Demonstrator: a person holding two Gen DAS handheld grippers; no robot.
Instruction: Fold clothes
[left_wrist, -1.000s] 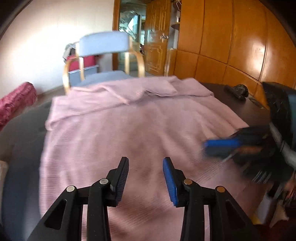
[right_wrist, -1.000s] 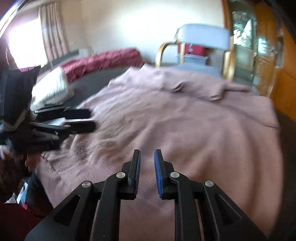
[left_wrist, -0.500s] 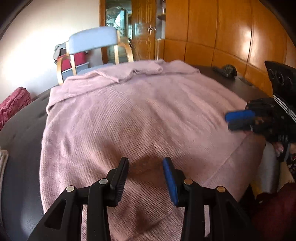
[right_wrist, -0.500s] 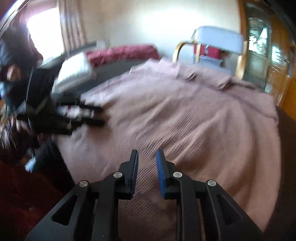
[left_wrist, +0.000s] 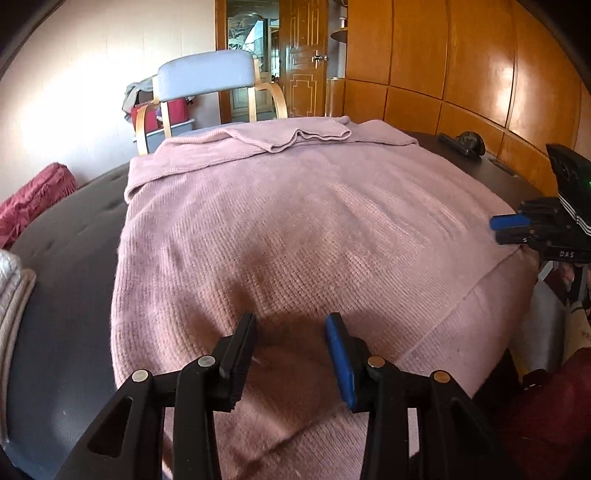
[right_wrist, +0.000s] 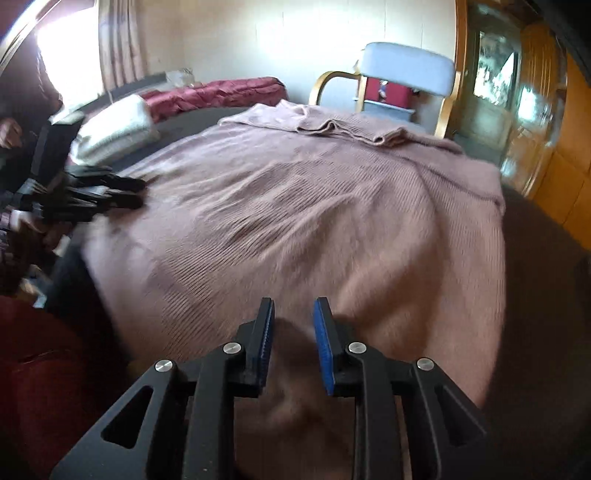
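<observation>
Bench (left_wrist: 66, 258) lay almost wholly covered by pink sweater (left_wrist: 295, 229). Open dark strips remained along both sides. Folded white cloth (right_wrist: 114, 133) obstructed the left edge; chair (left_wrist: 207, 81) stood behind the far edge. Small dark object (left_wrist: 467, 142) occupied the far right corner.

left gripper (left_wrist: 290, 328) and right gripper (right_wrist: 293, 314) both gape empty.

Both wrist cameras look low across (sharing) the pink garment (left_wrist: 295, 229).
</observation>
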